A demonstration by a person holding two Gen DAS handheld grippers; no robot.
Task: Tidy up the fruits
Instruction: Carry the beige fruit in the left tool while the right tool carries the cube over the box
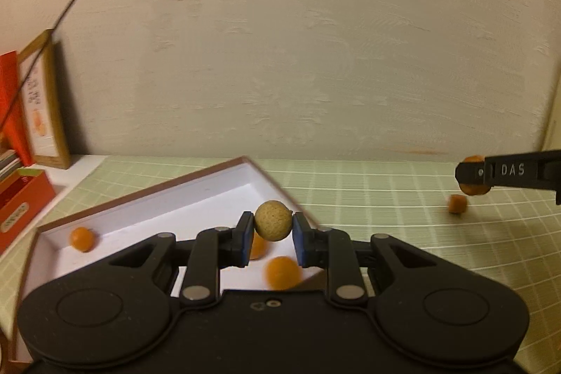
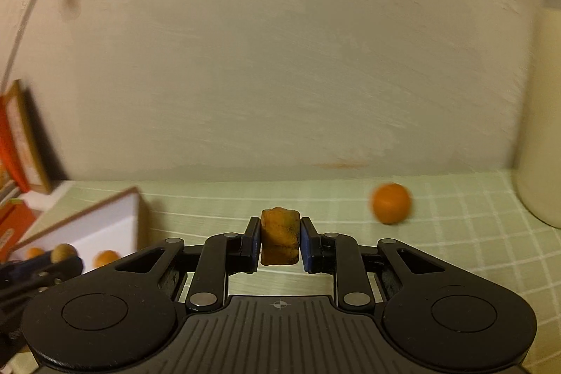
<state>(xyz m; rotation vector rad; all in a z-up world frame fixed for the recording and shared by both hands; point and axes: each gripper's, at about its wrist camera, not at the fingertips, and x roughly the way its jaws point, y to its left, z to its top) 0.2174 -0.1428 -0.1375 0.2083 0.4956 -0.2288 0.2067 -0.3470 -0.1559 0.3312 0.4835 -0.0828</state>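
Left gripper [image 1: 273,238] clamped on tan round fruit [image 1: 273,220], held above white box [image 1: 147,198]. Right gripper [image 2: 280,242] clamped on blocky orange fruit [image 2: 280,236], off the green mat [image 2: 455,244].

only thing readable is "DAS" in white letters on the side of the right gripper [image 1: 471,179], frame and box print too blurry.

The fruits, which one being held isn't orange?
The tan speckled ball, pinched between the left gripper fingers over the white box; the others are orange.
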